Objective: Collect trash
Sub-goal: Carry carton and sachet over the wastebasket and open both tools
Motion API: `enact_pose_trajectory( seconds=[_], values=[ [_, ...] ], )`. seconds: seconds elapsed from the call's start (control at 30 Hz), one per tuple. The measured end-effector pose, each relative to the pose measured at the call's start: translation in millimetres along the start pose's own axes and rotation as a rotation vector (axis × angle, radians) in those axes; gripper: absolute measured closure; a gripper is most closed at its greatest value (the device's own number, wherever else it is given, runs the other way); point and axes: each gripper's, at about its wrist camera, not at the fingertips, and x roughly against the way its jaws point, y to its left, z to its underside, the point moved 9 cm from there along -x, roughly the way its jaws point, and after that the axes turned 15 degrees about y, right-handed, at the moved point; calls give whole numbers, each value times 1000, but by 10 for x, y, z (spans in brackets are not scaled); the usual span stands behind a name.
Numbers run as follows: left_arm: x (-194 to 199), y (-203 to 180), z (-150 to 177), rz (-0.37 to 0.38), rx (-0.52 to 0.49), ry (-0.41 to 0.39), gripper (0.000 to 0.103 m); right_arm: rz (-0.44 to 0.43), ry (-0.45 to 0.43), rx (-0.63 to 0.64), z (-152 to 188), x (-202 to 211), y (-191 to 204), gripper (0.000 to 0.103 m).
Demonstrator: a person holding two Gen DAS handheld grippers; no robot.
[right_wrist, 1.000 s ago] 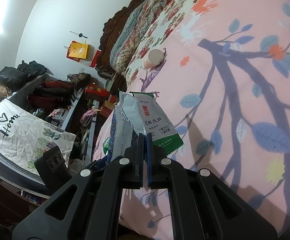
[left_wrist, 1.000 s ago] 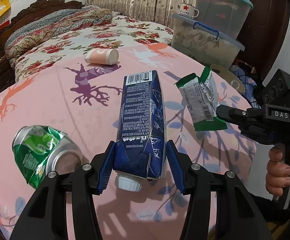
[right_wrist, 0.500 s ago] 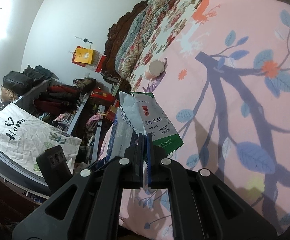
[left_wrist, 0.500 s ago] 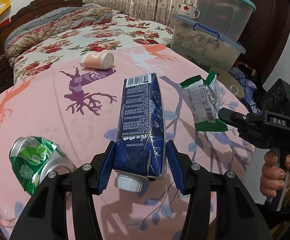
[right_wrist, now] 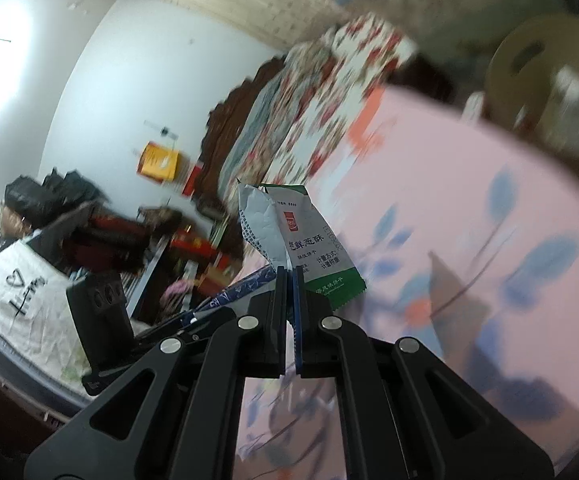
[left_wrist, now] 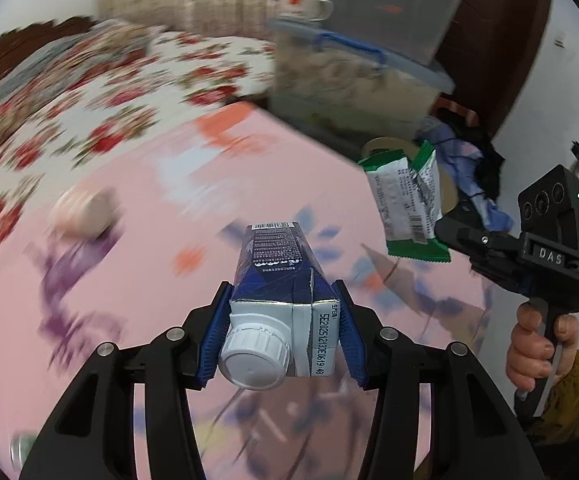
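My left gripper (left_wrist: pixel 283 308) is shut on a dark blue drink carton (left_wrist: pixel 279 270) with a white screw cap facing the camera, held above the pink bedspread (left_wrist: pixel 137 280). My right gripper (right_wrist: pixel 289 276) is shut on a green and white snack wrapper (right_wrist: pixel 301 236), held in the air. The wrapper (left_wrist: pixel 407 200) and the right gripper (left_wrist: pixel 449 226) also show at the right of the left wrist view. A pale pink cup (left_wrist: pixel 83 212) lies blurred on the bed at the left. A sliver of the green can (left_wrist: pixel 19 452) shows at the bottom left edge.
Stacked clear storage boxes (left_wrist: pixel 357 76) with a white mug on top stand beyond the bed's far edge. A round tan stool (right_wrist: pixel 545 68) and a heap of clothes (left_wrist: pixel 465 168) sit by the bed's right side. Bags and clutter (right_wrist: pixel 69 224) fill the far left.
Both grippers have lifted and swung toward the bed's right edge with their loads. The carton has tipped so its cap faces the camera. The can has slid almost out of view.
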Motion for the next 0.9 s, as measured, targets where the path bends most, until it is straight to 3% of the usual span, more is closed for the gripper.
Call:
enact_pose_trajectory(
  seconds=[0.23, 0.4, 0.43, 0.47, 0.6, 0.73, 0.77, 0.8, 0.83, 0.9],
  values=[
    [-443, -819, -1116, 113, -109, 24, 56, 131, -187, -56, -708, 908, -765, 99],
    [-887, -1451, -1766, 165, -164, 42, 52, 206, -236, -130, -990, 1227, -1368, 98],
    [-1006, -1560, -1848, 176, -166, 53, 32, 224, -235, -133, -1025, 1225, -1441, 97],
    [-1081, -1629, -1897, 173, -166, 59, 24, 257, -235, -139, -1070, 1220, -1536, 94],
    [-1212, -1728, -1980, 140, -145, 50, 23, 252, -195, -193, -1104, 1074, -1699, 93],
    [-896, -1570, -1816, 168, -128, 0, 23, 275, -228, -164, -1081, 1109, -1621, 91],
    [-766, -1495, -1722, 164, -124, -20, 23, 282, -236, -163, -1081, 1117, -1608, 75],
    [-680, -1443, -1638, 170, -120, -28, 22, 293, -240, -170, -1090, 1112, -1613, 38],
    [-600, -1398, -1548, 179, -117, -33, 22, 319, -261, -179, -1111, 1134, -1625, 24],
    [-415, -1274, -1287, 200, -111, -43, 22, 361, -274, -170, -1164, 1146, -1620, 22]
  ],
)
